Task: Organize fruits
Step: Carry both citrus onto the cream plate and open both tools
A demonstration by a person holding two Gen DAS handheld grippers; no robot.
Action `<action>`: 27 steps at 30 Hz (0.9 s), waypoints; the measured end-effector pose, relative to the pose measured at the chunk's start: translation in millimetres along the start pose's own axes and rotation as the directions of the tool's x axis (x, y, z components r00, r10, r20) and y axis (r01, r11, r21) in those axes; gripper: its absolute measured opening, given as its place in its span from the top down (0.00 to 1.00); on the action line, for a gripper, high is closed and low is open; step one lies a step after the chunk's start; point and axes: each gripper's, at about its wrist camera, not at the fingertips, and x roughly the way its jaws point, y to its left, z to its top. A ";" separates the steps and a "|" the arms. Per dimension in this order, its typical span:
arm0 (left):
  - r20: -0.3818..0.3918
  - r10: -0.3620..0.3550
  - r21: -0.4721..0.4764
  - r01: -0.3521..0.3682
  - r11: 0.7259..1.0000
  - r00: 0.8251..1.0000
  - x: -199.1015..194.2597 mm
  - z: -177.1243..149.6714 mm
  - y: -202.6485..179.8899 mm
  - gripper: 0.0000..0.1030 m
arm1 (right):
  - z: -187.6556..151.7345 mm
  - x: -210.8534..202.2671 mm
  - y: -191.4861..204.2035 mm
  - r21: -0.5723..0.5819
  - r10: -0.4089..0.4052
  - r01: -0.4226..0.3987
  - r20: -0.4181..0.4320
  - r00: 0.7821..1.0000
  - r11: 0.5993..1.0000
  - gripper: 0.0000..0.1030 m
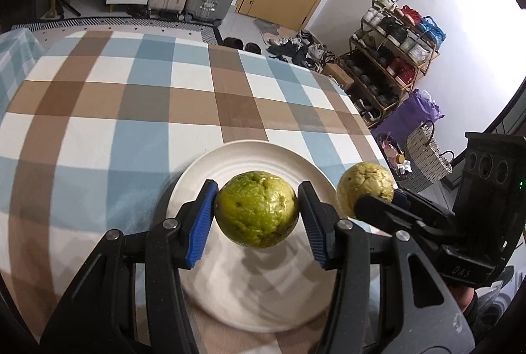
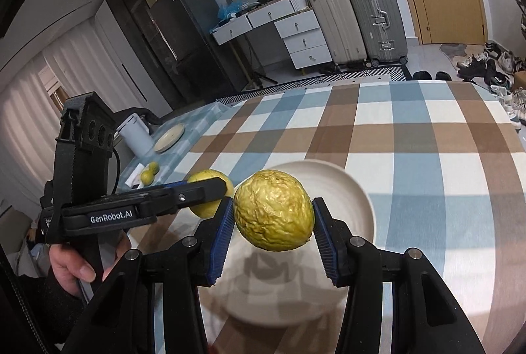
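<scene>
Checked cloth (image 1: 131, 110) covers the table: left gripper (image 1: 256, 212) clamps a green guava (image 1: 258, 209) above a white plate (image 1: 230, 156); right gripper (image 2: 273, 215) grips a wrinkled yellow guava (image 2: 274, 209) over the same plate, suitcases (image 2: 358, 25) behind.

My left gripper (image 1: 256, 213): clamped on a round, wrinkled green guava (image 1: 256, 213)
Below it: my ridged white round plate (image 1: 230, 163)
Right: my other gripper (image 1: 378, 201) gripping a second, yellower guava (image 1: 363, 186)

Even indoor light, soft shadows on the plate (image 1: 210, 163), motion-blurred tablecloth (image 1: 98, 110), dark fisheye corners
</scene>
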 end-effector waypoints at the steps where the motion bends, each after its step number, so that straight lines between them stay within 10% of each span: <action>1: -0.005 -0.002 -0.003 0.002 1.000 1.000 6.8 3.7 1.2 0.54 | 3.2 5.5 -3.9 0.003 0.001 -0.001 -0.003 1.000 1.000 0.53; 22: -0.033 -0.027 -0.058 0.025 0.998 0.999 80.4 25.7 23.5 0.53 | 18.3 83.6 -37.5 0.018 -0.038 0.041 -0.129 0.991 0.999 0.53; 27: -0.014 -0.025 -0.041 0.024 0.999 1.000 63.8 25.3 17.3 0.39 | 18.2 77.0 -39.4 0.046 -0.026 0.031 -0.098 0.995 0.998 0.40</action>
